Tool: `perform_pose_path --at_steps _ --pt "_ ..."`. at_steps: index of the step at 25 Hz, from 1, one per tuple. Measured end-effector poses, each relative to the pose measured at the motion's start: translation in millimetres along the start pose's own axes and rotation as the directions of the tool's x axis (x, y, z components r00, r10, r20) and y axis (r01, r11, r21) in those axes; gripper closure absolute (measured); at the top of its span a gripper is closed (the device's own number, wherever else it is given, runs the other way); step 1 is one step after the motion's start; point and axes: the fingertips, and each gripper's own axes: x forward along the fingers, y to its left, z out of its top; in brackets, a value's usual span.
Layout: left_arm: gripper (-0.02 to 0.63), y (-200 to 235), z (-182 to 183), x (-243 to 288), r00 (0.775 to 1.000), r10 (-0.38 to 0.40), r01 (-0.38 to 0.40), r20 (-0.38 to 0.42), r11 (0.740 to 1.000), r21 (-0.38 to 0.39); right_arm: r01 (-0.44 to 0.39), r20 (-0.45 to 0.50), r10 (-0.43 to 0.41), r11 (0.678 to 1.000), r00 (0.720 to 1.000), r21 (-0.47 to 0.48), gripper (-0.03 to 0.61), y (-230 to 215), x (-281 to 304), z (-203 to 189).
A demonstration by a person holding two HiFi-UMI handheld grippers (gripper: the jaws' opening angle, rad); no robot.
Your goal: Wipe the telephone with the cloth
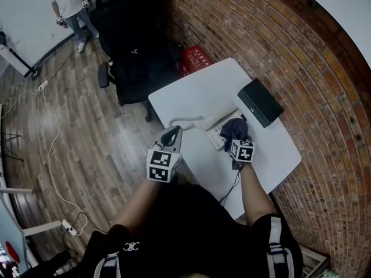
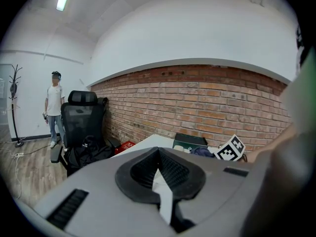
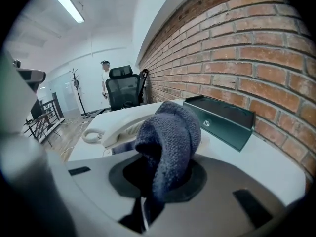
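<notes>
Left gripper (image 2: 158, 152), fingers (image 2: 174, 171) together.

Black short-sleeved top (image 1: 191, 230); white double stripes down each sleeve (image 1: 273, 241); small white emblem (image 1: 132, 247) on left sleeve. Grey moulded left gripper (image 1: 171, 135) and right gripper (image 1: 239, 141); black ribbed pads (image 2: 140, 169); each with white cube (image 1: 162, 165) of black square markers.

Navy knit cloth (image 3: 170, 132), cream telephone (image 3: 118, 127), white table (image 1: 197, 97).
The wall (image 1: 278, 33) is red-brown brick with pale mortar; the box (image 1: 261, 102) dark green, the chair (image 1: 136, 33) black, the crate (image 1: 196, 59) red, the floor (image 1: 75, 138) brown planks.
</notes>
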Motion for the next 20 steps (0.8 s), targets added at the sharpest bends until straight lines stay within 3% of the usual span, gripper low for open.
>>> perform_pose_path --at_steps 14,20 --pt "0.618 -1 3 -6 1.0 0.007 -0.008 0.009 1.0 0.016 -0.142 -0.044 0.137 0.979 0.99 -0.143 0.538 72 -1 -30" --pt "0.618 0 5 -14 1.0 0.017 -0.017 0.009 1.0 0.012 -0.137 -0.052 0.13 0.974 0.99 -0.178 0.538 88 -2 -35"
